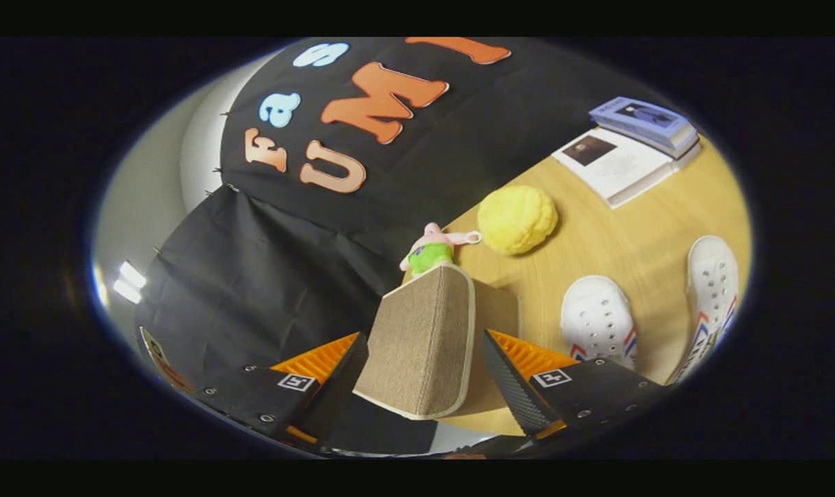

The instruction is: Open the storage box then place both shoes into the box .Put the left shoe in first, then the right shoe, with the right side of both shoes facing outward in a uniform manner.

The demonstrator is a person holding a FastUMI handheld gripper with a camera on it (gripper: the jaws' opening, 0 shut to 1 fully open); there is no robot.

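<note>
Storage box (424, 338) coarse woven cloth; table (631, 241) smooth wood.

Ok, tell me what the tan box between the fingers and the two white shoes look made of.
Tan storage box: likely woven fabric, matte, with pale piped edging. White shoes: smooth leather or synthetic, perforated. The gripper straddles the box; contact unclear.

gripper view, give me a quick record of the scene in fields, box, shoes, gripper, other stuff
storage box: brown fabric box, flap raised between the fingers
shoes: two white shoes on the wooden table, outside the box
gripper: gripper fingers spread either side of the flap, not pressing it
other: yellow plush ball, small pink and green toy, books beyond the box
</note>
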